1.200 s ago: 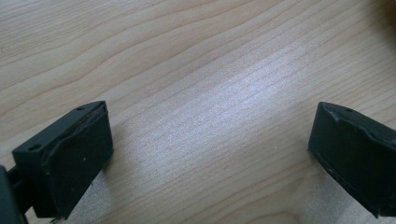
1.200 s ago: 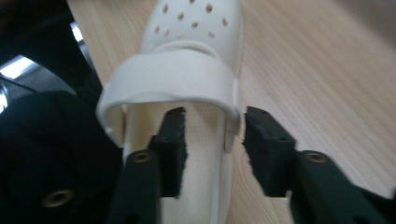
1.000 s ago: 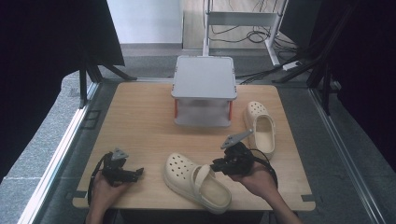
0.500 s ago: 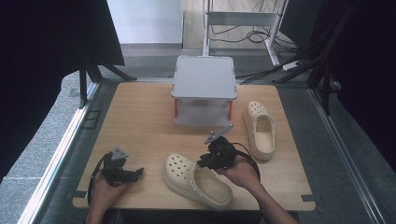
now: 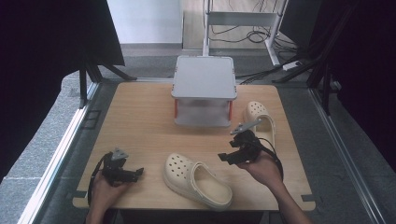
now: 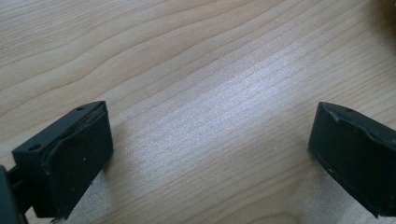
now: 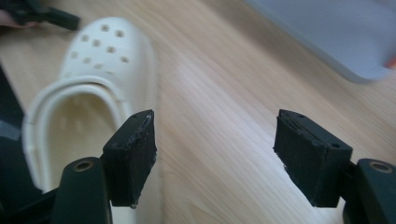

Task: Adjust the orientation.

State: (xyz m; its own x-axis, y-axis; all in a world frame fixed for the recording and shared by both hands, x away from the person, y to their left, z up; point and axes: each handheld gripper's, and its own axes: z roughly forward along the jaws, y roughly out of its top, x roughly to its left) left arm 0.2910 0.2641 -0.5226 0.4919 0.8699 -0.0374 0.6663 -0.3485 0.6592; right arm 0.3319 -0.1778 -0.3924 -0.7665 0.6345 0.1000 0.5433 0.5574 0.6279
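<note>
The room around the work is dim, with black curtains (image 5: 51, 42) hanging at both sides, a grey carpeted floor (image 5: 42, 140) below, and a pale metal stand (image 5: 243, 18) with loose cables (image 5: 261, 35) at the far end. In the middle stands a light wooden table (image 5: 140, 121), its grain running across and its top catching a soft sheen in the left gripper view. At the table's far edge sits a grey box-like shelf (image 5: 203, 77) with a flat lid, red posts at its corners and a frosted front. Two cream clogs lie on the wood: the nearer clog (image 5: 196, 179) rests close to the person's edge, toe with its holes pointing left and away, while the farther clog (image 5: 259, 119) lies to the right of the shelf, partly behind the right gripper. The right gripper (image 5: 229, 156) hovers between the two clogs, just right of the nearer one; its jaws have just been opening and stand well apart with only bare wood between them, the nearer clog (image 7: 88, 88) just outside its left-hand pad. The left gripper (image 5: 135, 173) rests near the front left corner, well apart from both clogs, jaws wide and holding nothing.
</note>
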